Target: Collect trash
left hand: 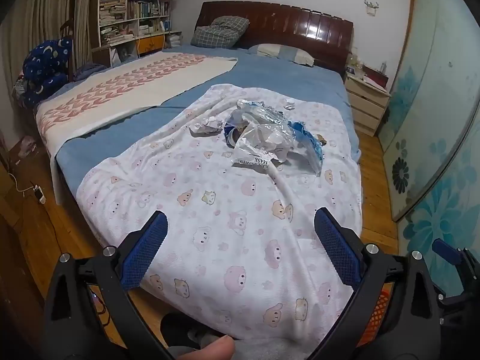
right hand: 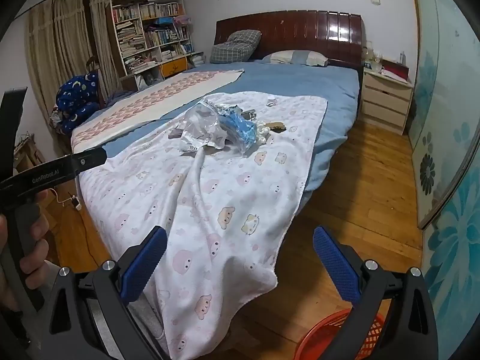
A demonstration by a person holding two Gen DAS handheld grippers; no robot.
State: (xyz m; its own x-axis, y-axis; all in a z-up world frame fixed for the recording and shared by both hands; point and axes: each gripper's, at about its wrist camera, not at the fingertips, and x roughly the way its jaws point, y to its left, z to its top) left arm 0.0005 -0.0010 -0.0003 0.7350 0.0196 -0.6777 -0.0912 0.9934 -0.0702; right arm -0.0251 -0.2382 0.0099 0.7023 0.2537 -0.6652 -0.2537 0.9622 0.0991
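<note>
A pile of trash (left hand: 264, 133) lies on a white cartoon-print blanket (left hand: 216, 210) on the bed: clear crumpled plastic wrappers, a blue-and-white bag (left hand: 309, 144), crumpled paper (left hand: 207, 126) and a small scrap (left hand: 289, 106). It also shows in the right wrist view (right hand: 216, 127), with a brown piece (right hand: 274, 126) beside it. My left gripper (left hand: 240, 240) is open and empty, over the blanket's near end, short of the pile. My right gripper (right hand: 240, 255) is open and empty, near the blanket's hanging corner. An orange mesh basket (right hand: 339, 339) stands on the floor below it.
The bed has a blue sheet (left hand: 270, 75), a pink-patterned cloth (left hand: 126, 90) and pillows (left hand: 220, 31) by the dark headboard. A nightstand (left hand: 366, 105) stands right of the bed. A flowered sliding door (left hand: 435, 135) lines the right side. A bookshelf (left hand: 135, 9) stands far left. Cables (left hand: 39, 193) lie on the wooden floor.
</note>
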